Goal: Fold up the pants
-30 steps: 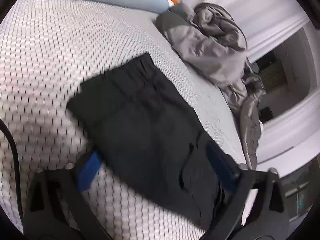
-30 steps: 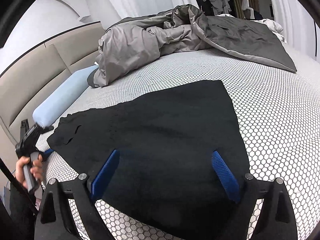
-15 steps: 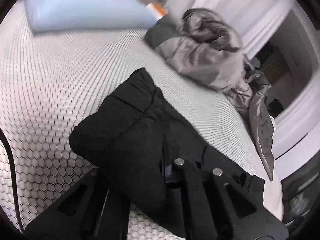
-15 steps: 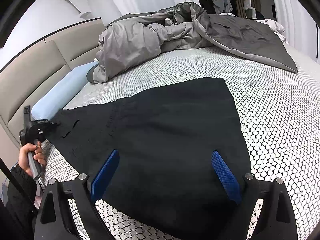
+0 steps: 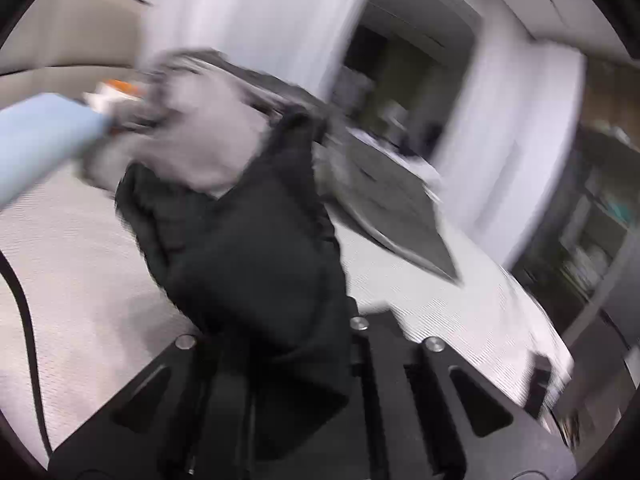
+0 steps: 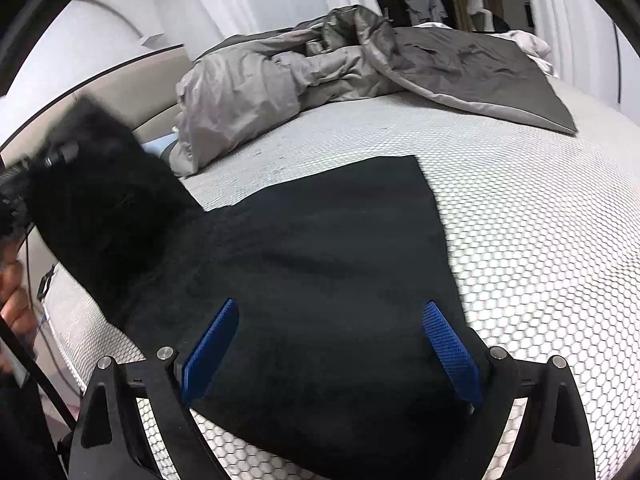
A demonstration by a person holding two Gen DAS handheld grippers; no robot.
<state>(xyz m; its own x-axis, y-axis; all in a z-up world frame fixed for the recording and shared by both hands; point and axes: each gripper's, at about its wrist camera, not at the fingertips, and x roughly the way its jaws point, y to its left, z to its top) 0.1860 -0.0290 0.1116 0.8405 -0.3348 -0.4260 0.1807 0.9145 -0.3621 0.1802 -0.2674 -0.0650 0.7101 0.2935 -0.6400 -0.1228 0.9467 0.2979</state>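
The left gripper (image 5: 280, 344) is clamped tight on one end of the black pants (image 6: 320, 264), and the cloth bunches up out of its closed jaws in a thick dark fold that fills the middle of the blurred left wrist view. From the right wrist camera that raised end (image 6: 100, 200) stands up off the bed at the far left, with the left gripper's dark body only partly visible against it and a hand (image 6: 14, 300) showing at the picture's edge below. The right gripper (image 6: 332, 344) hangs just above the other end of the pants with its jaws wide apart; its blue pads (image 6: 210, 344) frame the cloth without pressing on it. The rest of the pants lies flat and spread on the mattress (image 6: 540, 240), which has a white cover with a honeycomb pattern. Beyond the pants a rumpled grey duvet (image 6: 320, 64) is heaped across the far side of the bed, and a pale blue pillow (image 5: 36, 136) lies near the beige headboard (image 6: 132, 92).
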